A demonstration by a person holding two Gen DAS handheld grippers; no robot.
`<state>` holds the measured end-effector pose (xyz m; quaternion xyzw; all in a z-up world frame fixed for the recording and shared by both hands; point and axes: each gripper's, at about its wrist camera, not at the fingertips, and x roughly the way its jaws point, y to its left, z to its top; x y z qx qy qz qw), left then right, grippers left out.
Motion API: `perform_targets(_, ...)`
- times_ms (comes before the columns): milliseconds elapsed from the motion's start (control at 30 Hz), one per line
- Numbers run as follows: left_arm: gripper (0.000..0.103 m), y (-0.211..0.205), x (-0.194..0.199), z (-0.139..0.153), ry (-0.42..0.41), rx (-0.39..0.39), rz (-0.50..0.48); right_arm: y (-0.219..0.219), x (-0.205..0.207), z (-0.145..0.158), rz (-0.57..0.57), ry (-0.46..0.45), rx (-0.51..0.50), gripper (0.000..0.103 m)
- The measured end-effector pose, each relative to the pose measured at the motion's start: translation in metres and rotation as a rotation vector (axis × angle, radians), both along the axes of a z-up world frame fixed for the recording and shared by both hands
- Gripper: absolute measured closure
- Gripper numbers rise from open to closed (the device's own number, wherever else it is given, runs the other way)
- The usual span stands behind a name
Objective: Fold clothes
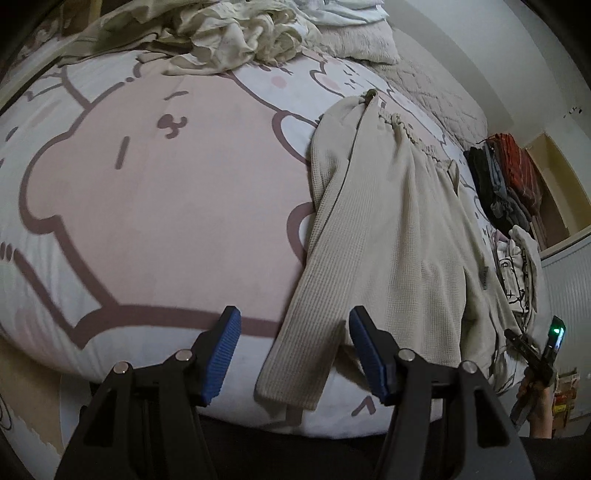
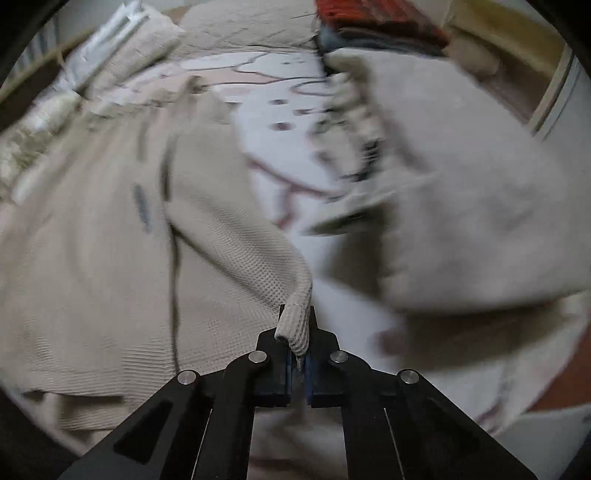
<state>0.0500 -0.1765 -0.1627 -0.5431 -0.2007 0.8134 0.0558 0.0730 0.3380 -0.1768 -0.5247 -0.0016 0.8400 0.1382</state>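
A pair of cream waffle-knit trousers (image 1: 391,229) lies lengthwise on the bed, waistband at the far end and one leg cuff (image 1: 295,376) hanging over the near edge. My left gripper (image 1: 295,350) stands open just in front of that cuff, its blue pads either side and apart from the cloth. In the right wrist view the same trousers (image 2: 122,266) spread to the left, blurred by motion. My right gripper (image 2: 297,332) is shut on the ribbed cuff (image 2: 295,325) of the other leg, which is lifted off the bed. The right gripper's body (image 1: 535,354) shows at the far right, held by a hand.
The bed carries a pink-and-white cartoon bear cover (image 1: 155,192). Crumpled pale laundry (image 1: 236,33) and a pillow (image 1: 362,48) lie at its far end. A stack of folded dark and red clothes (image 1: 506,177) and a white printed garment (image 2: 461,177) sit along the right edge.
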Motion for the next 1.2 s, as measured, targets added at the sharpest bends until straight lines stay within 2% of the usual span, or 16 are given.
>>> perform_targets(133, 0.043, -0.004, 0.007, 0.000, 0.003, -0.008, 0.001, 0.017, -0.013, -0.029, -0.023, -0.076, 0.035, 0.099)
perform_targets(267, 0.043, -0.003, 0.012, -0.002, 0.012, -0.014, 0.002, 0.005, -0.020, -0.038, 0.003, -0.080, 0.132, 0.099)
perform_targets(400, 0.045, 0.009, 0.003, -0.010, 0.011, 0.086, 0.001, 0.022, -0.019, -0.035, -0.048, -0.043, 0.031, 0.099)
perform_targets(433, 0.048, 0.013, 0.000, -0.012, 0.015, 0.118, -0.001, 0.026, -0.019, -0.034, -0.056, -0.039, 0.008, 0.099)
perform_targets(467, 0.071, 0.018, -0.003, -0.013, 0.017, 0.130, 0.001, 0.031, -0.019, -0.033, -0.067, -0.033, -0.022, 0.099)
perform_targets(500, 0.084, 0.022, -0.007, -0.012, 0.021, 0.115, 0.012, 0.036, -0.019, -0.033, -0.078, -0.028, -0.049, 0.099)
perform_targets(533, 0.091, 0.026, -0.011, -0.011, 0.028, 0.092, 0.026, 0.037, -0.019, -0.032, -0.084, -0.025, -0.063, 0.099)
perform_targets(600, 0.091, 0.042, -0.015, 0.004, 0.092, 0.026, 0.010, 0.039, -0.019, -0.032, -0.085, -0.020, -0.075, 0.099)
perform_targets(667, 0.091, 0.074, -0.016, 0.027, 0.196, -0.106, -0.089, 0.040, -0.019, -0.030, -0.085, -0.017, -0.078, 0.099)
perform_targets(733, 0.091, 0.122, -0.015, 0.044, 0.284, -0.225, -0.255, 0.041, -0.019, -0.031, -0.087, -0.014, -0.081, 0.099)
perform_targets(867, 0.091, 0.222, -0.008, 0.029, 0.325, -0.369, -0.601, 0.035, -0.013, -0.032, -0.102, 0.000, -0.105, 0.099)
perform_targets(933, 0.089, 0.257, -0.007, 0.006, 0.283, -0.403, -0.708, 0.035, -0.012, -0.032, -0.107, 0.007, -0.112, 0.099)
perform_targets(1000, 0.073, 0.269, -0.003, -0.003, 0.251, -0.345, -0.740, 0.037, -0.010, -0.032, -0.113, 0.013, -0.121, 0.099)
perform_targets(1067, 0.044, 0.260, -0.002, 0.004, 0.234, -0.231, -0.721, 0.039, -0.008, -0.031, -0.118, 0.019, -0.130, 0.099)
perform_targets(1133, 0.035, 0.244, 0.000, 0.016, 0.245, -0.159, -0.673, 0.040, -0.006, -0.031, -0.124, 0.025, -0.139, 0.099)
perform_targets(1200, 0.035, 0.221, -0.002, 0.025, 0.244, -0.142, -0.592, 0.042, -0.005, -0.031, -0.128, 0.029, -0.148, 0.099)
